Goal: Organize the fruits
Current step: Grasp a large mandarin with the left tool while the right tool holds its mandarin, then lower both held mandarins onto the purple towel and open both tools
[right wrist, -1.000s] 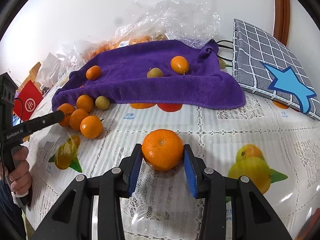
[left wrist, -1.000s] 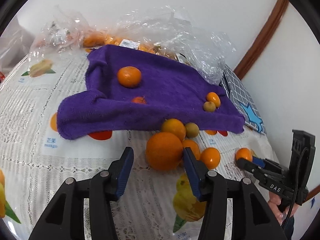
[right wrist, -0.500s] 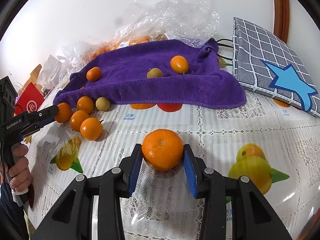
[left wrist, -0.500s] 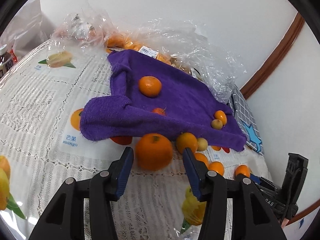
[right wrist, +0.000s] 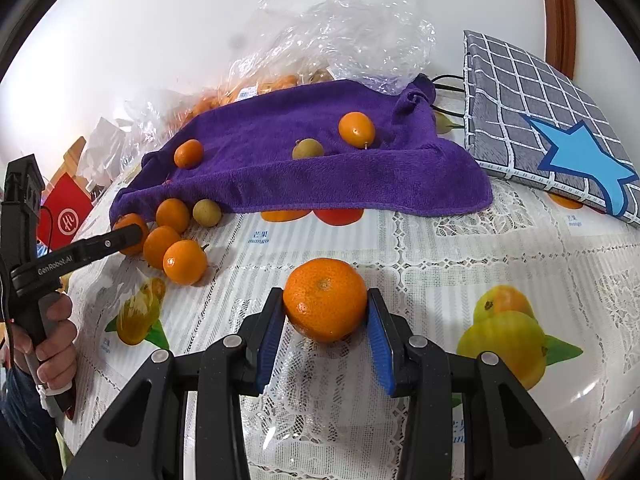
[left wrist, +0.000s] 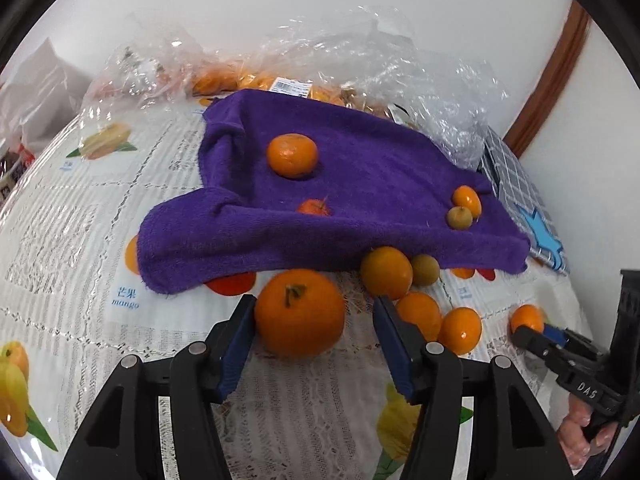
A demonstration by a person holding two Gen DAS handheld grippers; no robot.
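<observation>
My left gripper (left wrist: 314, 320) is open around a large orange (left wrist: 299, 312) on the tablecloth; the orange touches the left pad, with a gap on the right. My right gripper (right wrist: 326, 314) is shut on a tangerine (right wrist: 325, 305), also seen in the left wrist view (left wrist: 527, 318). A purple towel (left wrist: 360, 184) carries a tangerine (left wrist: 292, 155), a small red fruit (left wrist: 314, 207), a kumquat (left wrist: 467, 201) and a greenish fruit (left wrist: 459, 218). Several small oranges (left wrist: 416, 308) lie in front of the towel.
Clear plastic bags with more oranges (left wrist: 256, 80) lie behind the towel. A grey checked pouch with a blue star (right wrist: 552, 132) lies at the right. A red packet (right wrist: 66, 216) sits at the left table edge. The wall stands close behind.
My left gripper has shifted so the large orange sits deeper between the open fingers, against the left pad. The right gripper stays shut on its tangerine.
</observation>
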